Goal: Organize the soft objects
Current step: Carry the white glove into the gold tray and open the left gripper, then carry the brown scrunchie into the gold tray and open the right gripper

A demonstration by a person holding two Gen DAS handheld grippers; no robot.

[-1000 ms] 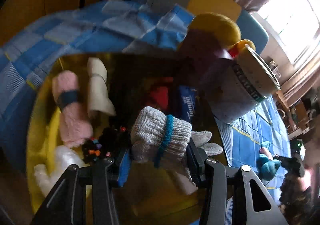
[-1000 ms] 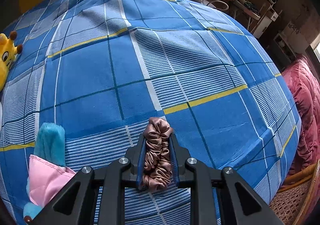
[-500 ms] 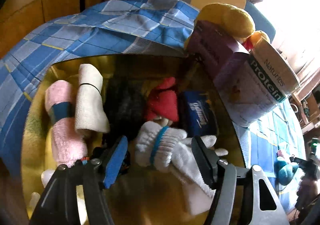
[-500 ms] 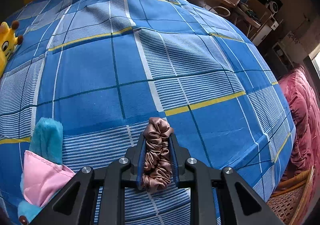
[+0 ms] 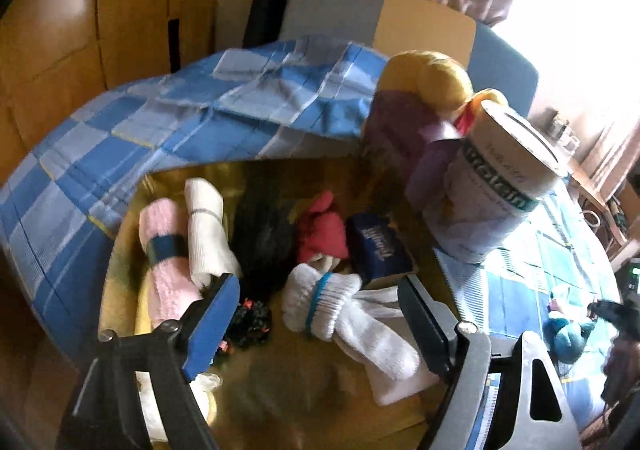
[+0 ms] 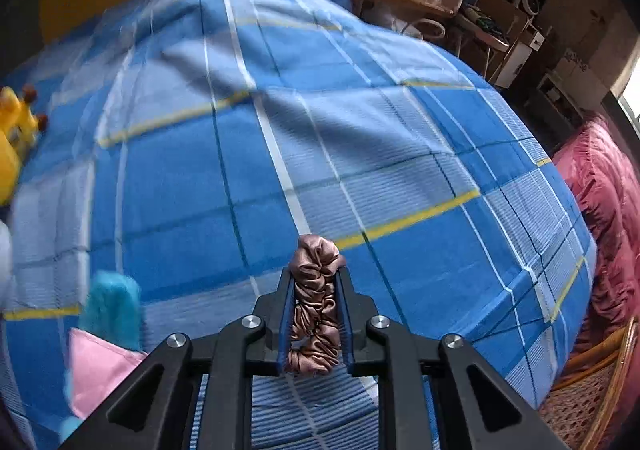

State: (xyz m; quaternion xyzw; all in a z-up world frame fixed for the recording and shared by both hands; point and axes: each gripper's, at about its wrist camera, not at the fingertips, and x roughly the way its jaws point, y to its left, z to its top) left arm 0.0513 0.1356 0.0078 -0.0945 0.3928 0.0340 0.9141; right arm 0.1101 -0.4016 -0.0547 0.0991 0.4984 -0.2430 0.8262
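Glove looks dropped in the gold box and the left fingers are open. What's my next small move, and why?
Probably bring the right gripper, shut on the brown scrunchie, toward the gold box. The white glove already lies inside, clear of the open left gripper, while the scrunchie hangs over the blue bedspread.

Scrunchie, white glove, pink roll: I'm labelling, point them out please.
scrunchie (image 6: 314,306), right wrist view, its gathered middle.
white glove (image 5: 326,302), left wrist view, its ribbed cuff.
pink roll (image 5: 166,278), left wrist view, below its band.
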